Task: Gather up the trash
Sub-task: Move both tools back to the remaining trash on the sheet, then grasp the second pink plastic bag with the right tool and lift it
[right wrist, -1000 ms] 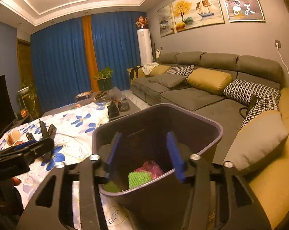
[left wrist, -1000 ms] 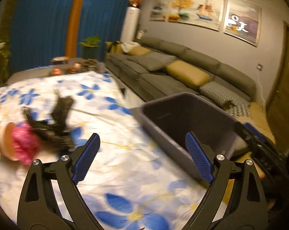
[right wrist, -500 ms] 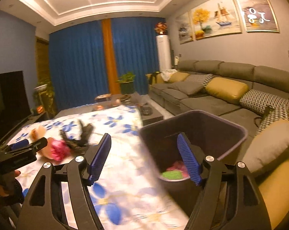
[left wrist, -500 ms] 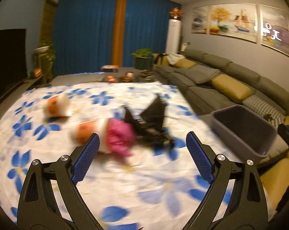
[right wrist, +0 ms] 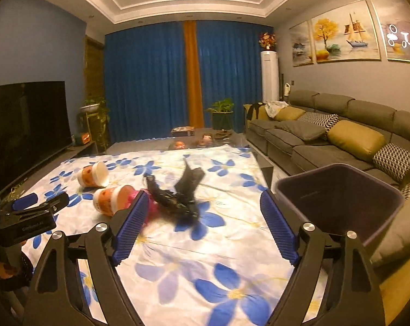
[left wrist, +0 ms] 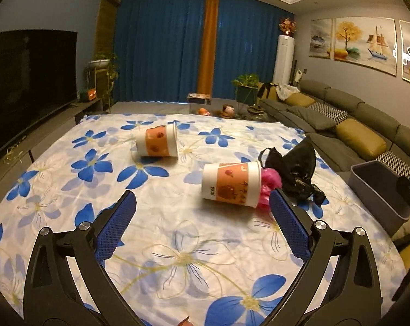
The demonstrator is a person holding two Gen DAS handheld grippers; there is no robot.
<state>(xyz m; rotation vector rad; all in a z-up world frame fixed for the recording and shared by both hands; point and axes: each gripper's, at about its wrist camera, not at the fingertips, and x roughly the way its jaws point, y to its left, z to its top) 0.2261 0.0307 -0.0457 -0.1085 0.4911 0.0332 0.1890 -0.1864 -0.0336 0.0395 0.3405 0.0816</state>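
Note:
On the flowered tablecloth (left wrist: 177, 244) two paper cups lie on their sides: a near cup (left wrist: 230, 184) and a far cup (left wrist: 157, 144). A pink wad (left wrist: 268, 187) and a crumpled black plastic bag (left wrist: 300, 167) lie at the near cup's mouth. My left gripper (left wrist: 203, 228) hovers short of the near cup, its jaws opening wide, nothing between them. My right gripper (right wrist: 202, 226) points at the black bag (right wrist: 181, 193), jaws opening and empty. The grey bin (right wrist: 340, 195) stands at the table's right edge.
A long grey sofa (right wrist: 340, 135) with yellow and patterned cushions runs along the right wall. A dark TV (left wrist: 28, 81) stands on a low unit at the left. Plants and small items sit beyond the table's far end.
Both grippers swung left, away from the bin and toward the cups and black bag. The right gripper's jaws widened from inside the bin's rim to wide apart over the cloth.

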